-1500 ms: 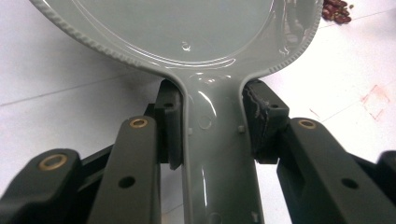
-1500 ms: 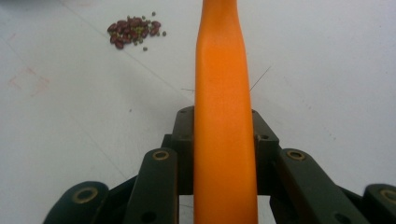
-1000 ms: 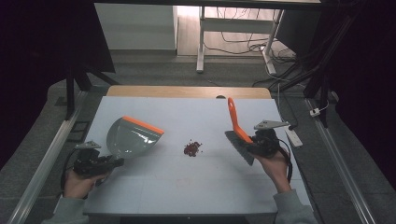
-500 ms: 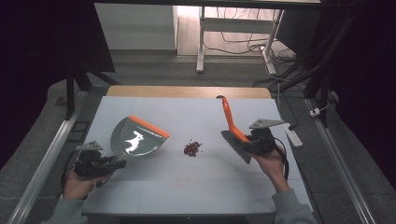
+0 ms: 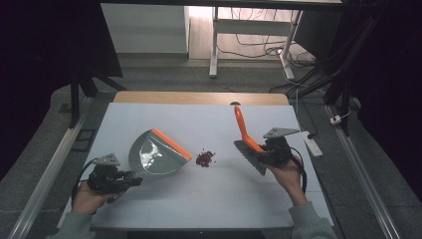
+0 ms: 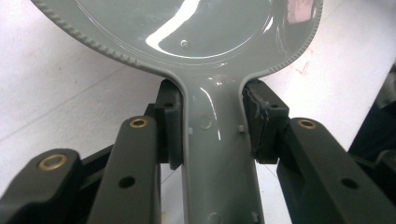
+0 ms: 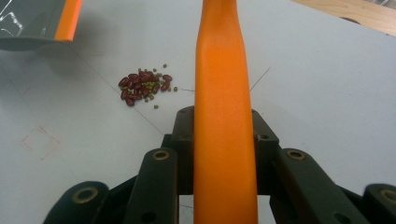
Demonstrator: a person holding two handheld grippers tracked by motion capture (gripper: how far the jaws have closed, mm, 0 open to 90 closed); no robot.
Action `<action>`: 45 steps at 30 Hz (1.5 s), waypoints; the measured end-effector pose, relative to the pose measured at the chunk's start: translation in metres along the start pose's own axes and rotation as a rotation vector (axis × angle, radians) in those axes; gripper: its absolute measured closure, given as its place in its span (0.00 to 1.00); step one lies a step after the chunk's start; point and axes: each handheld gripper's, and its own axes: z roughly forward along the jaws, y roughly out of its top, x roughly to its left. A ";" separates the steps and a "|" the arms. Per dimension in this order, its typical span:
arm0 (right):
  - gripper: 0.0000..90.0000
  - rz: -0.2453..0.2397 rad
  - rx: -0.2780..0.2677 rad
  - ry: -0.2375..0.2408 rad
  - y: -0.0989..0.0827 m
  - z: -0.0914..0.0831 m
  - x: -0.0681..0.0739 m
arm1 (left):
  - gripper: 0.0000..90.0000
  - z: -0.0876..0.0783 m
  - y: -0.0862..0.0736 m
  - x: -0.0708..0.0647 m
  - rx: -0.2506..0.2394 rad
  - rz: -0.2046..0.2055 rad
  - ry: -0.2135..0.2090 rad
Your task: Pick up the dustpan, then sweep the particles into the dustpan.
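I see the little pile of beans [image 5: 204, 158] near the middle of the table [image 5: 149, 112], between my left gripper [image 5: 130, 180], clamped on the dustpan [image 5: 155, 154] handle, and my right gripper [image 5: 259, 152], clamped on the orange brush [image 5: 245, 135], with the dustpan's orange lip just beside the pile.

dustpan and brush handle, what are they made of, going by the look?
Dustpan: looks like glossy grey moulded plastic; sharp light streaks on the pan, a ribbed rim and round mould marks on the handle. Its orange front lip may be softer rubber, which cannot be told. Brush handle: smooth orange plastic by its look, satin rather than shiny, one seamless piece.
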 end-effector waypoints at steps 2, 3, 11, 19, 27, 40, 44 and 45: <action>0.79 -0.002 0.001 0.000 0.000 0.000 0.000 | 0.68 0.001 0.003 -0.004 0.009 0.020 -0.009; 0.79 -0.002 0.002 0.000 0.000 0.001 0.000 | 0.68 0.001 0.004 -0.006 0.016 0.027 -0.015; 0.79 -0.007 0.004 -0.001 -0.001 0.003 0.000 | 0.68 0.011 0.008 -0.015 0.079 0.062 -0.058; 0.79 -0.020 -0.006 0.001 0.000 0.005 0.003 | 0.68 0.023 0.009 -0.021 0.133 0.082 -0.078; 0.78 -0.036 -0.016 0.007 0.003 0.007 0.006 | 0.68 0.025 0.008 -0.019 0.142 0.064 -0.066; 0.79 -0.047 -0.025 0.004 0.008 0.015 0.012 | 0.68 0.029 0.004 -0.013 0.174 0.030 -0.079; 0.79 -0.057 -0.018 0.010 0.011 0.021 0.015 | 0.68 0.031 0.004 -0.012 0.183 0.025 -0.079; 0.78 -0.060 -0.016 0.010 0.012 0.023 0.016 | 0.68 0.031 0.004 -0.012 0.186 0.027 -0.081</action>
